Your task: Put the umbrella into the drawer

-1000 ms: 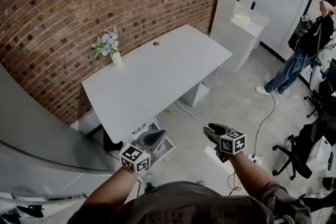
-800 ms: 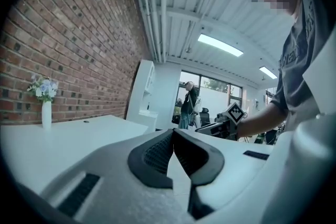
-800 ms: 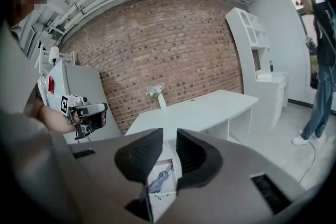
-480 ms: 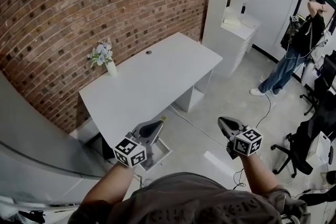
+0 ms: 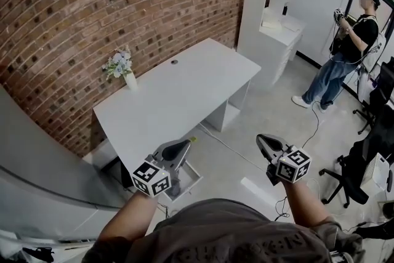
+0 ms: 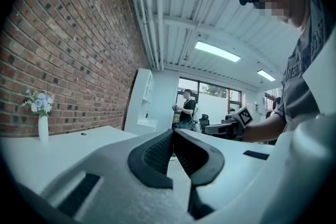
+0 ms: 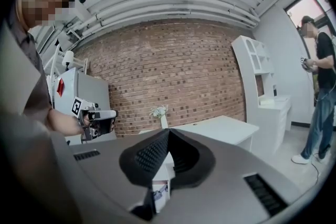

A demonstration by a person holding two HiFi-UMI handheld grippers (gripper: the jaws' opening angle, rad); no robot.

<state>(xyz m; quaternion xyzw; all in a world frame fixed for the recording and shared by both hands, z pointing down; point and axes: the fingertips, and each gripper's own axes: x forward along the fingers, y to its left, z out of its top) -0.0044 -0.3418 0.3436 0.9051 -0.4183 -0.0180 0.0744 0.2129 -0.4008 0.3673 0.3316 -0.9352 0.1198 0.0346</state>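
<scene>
The white drawer (image 5: 192, 175) stands pulled out under the near end of the white desk (image 5: 178, 89). My left gripper (image 5: 183, 146) hovers over it and hides most of its inside, so I cannot make out the umbrella. In the left gripper view the left gripper (image 6: 172, 132) is shut with nothing between its pads. My right gripper (image 5: 265, 141) is held level over the bare floor to the right of the drawer. In its own view the right gripper (image 7: 169, 131) is shut and empty, and a bit of the drawer (image 7: 160, 190) shows below it.
A vase of flowers (image 5: 126, 71) stands on the desk by the brick wall. A white shelf unit (image 5: 271, 21) is at the back right, with a person (image 5: 337, 64) beyond it. Black office chairs (image 5: 363, 169) and floor cables lie right. A grey panel (image 5: 37, 157) stands at the left.
Both grippers have risen from low beside the drawer to about desk height, then held nearly still. The person at the back right has lowered the raised arms.
</scene>
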